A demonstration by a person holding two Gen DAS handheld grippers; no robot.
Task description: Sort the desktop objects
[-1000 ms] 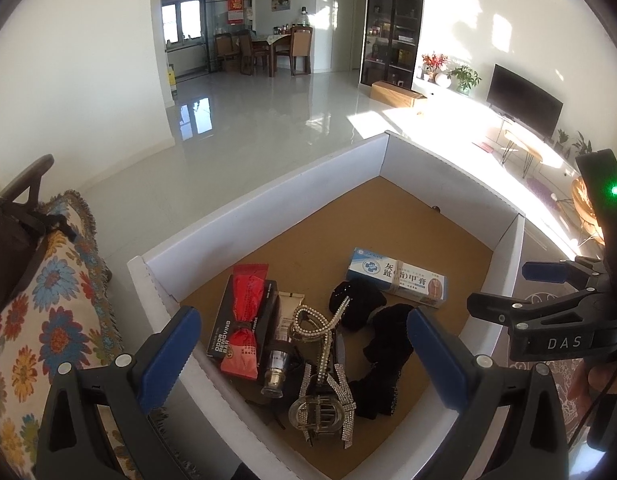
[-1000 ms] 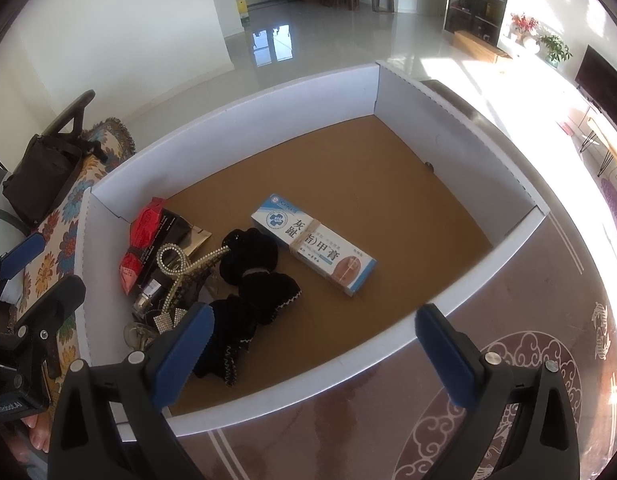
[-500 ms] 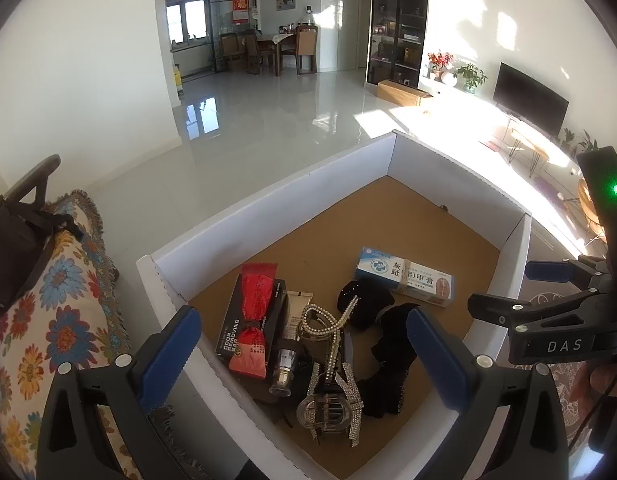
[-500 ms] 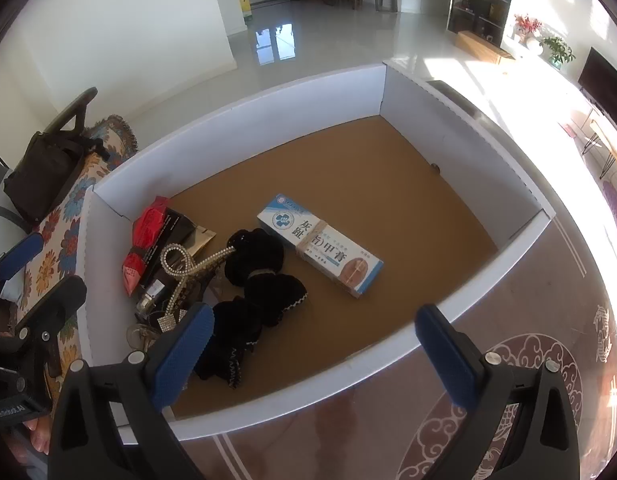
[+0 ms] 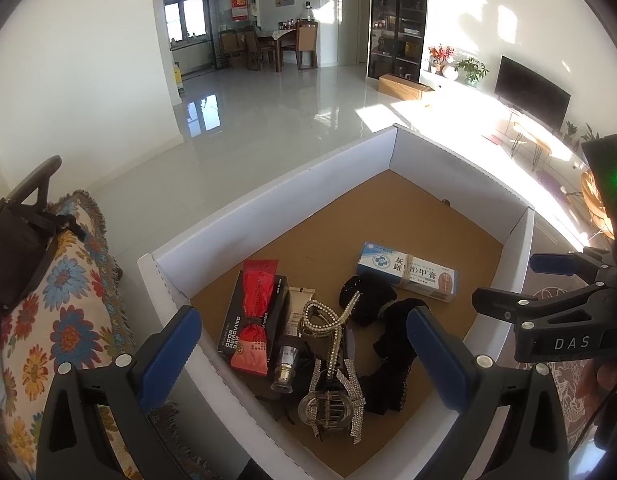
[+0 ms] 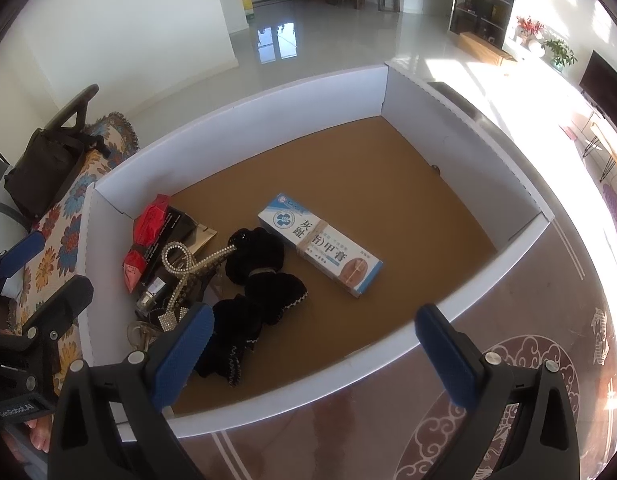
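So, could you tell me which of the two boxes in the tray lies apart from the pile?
The blue-and-white ointment box; the black box sits under a red packet in the clutter.

A flower-patterned throw (image 5: 48,312) with a fringed edge lies at the left, and a dark bag (image 5: 16,256) rests on it. Beyond, a glossy pale floor (image 5: 268,120) runs to a dining table with chairs (image 5: 276,46). At the right stand a dark glass cabinet (image 5: 396,20), a television (image 5: 532,96) and potted plants (image 5: 470,70)
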